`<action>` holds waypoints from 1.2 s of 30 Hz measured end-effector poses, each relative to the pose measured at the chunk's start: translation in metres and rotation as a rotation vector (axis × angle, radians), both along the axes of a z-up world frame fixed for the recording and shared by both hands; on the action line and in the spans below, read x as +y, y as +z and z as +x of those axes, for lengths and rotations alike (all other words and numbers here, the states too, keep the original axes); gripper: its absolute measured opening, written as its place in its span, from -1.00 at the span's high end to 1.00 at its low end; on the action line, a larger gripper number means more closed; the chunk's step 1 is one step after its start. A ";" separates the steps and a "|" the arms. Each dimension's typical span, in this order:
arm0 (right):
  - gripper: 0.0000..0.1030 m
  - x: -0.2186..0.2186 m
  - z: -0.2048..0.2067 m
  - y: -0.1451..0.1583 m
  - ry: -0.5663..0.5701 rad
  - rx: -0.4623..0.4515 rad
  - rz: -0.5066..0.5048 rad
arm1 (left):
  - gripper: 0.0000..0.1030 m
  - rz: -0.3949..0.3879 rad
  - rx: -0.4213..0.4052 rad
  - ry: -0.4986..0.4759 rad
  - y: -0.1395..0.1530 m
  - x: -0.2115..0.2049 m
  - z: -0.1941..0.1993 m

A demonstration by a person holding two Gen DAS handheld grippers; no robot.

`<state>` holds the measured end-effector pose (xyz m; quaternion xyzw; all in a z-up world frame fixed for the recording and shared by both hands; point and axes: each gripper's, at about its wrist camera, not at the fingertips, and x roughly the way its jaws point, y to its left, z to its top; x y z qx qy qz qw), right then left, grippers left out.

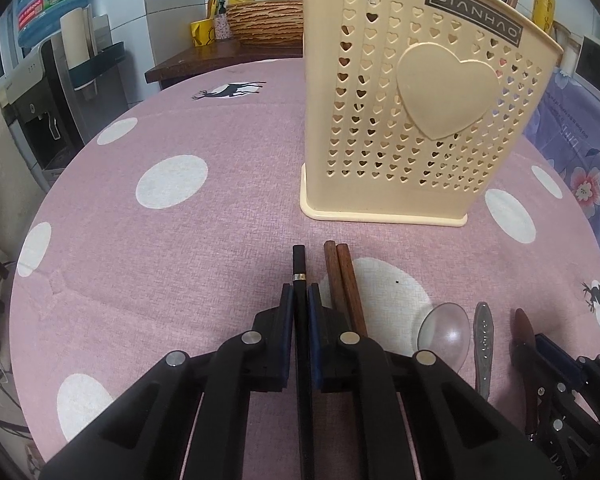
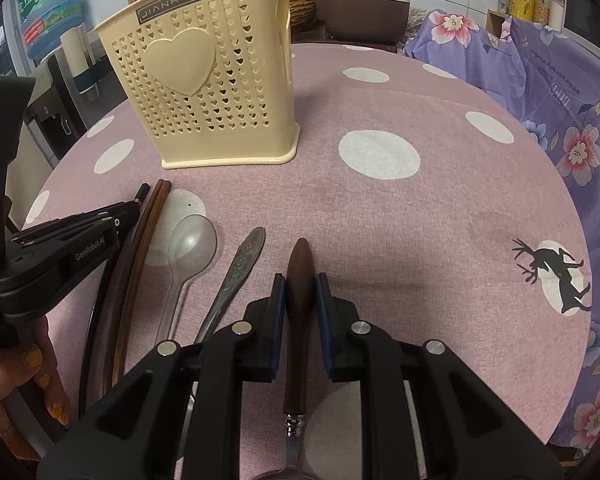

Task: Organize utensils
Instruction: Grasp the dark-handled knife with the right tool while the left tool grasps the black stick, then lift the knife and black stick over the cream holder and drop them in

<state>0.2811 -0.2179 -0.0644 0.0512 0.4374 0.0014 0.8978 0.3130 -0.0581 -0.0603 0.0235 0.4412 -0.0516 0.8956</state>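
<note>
A cream utensil holder [image 1: 420,92] with heart holes stands on the pink dotted tablecloth; it also shows in the right wrist view [image 2: 208,80], with some chopsticks inside. My left gripper [image 1: 300,300] is shut on a black chopstick [image 1: 299,268] lying on the cloth. Beside it lie two brown chopsticks [image 1: 342,276], a clear plastic spoon [image 1: 444,332] and a metal handle [image 1: 483,340]. My right gripper [image 2: 300,292] is shut on a wooden-handled utensil [image 2: 300,276]. The left gripper [image 2: 136,210] appears at the left of the right wrist view.
A purple floral cloth [image 2: 560,100] covers something at the table's right edge. A water dispenser [image 1: 52,92] stands left. A wicker basket [image 1: 268,20] and bottles sit on a counter behind the table. A rice cooker [image 2: 360,4] stands at the back.
</note>
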 end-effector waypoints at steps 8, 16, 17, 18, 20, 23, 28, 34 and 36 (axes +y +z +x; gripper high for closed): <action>0.68 -0.003 -0.006 0.009 0.021 -0.053 0.023 | 0.83 -0.053 -0.022 0.008 0.012 0.012 -0.006; 0.68 -0.019 -0.023 0.048 0.072 -0.172 0.096 | 0.83 -0.154 -0.148 -0.006 0.062 0.034 -0.040; 0.68 -0.022 -0.027 0.056 0.077 -0.197 0.098 | 0.83 -0.166 -0.166 -0.009 0.069 0.036 -0.044; 0.68 -0.025 -0.030 0.064 0.080 -0.219 0.100 | 0.83 -0.177 -0.186 -0.013 0.078 0.038 -0.049; 0.68 -0.030 -0.037 0.078 0.086 -0.256 0.108 | 0.83 -0.195 -0.227 -0.022 0.093 0.041 -0.059; 0.69 -0.040 -0.045 0.094 0.093 -0.293 0.126 | 0.83 -0.217 -0.283 -0.031 0.115 0.047 -0.070; 0.69 -0.049 -0.051 0.107 0.098 -0.318 0.152 | 0.83 -0.220 -0.341 -0.034 0.134 0.054 -0.077; 0.68 -0.048 -0.052 0.113 0.106 -0.340 0.152 | 0.83 -0.233 -0.363 -0.030 0.146 0.060 -0.079; 0.68 -0.048 -0.052 0.113 0.107 -0.344 0.152 | 0.83 -0.235 -0.373 -0.028 0.147 0.061 -0.082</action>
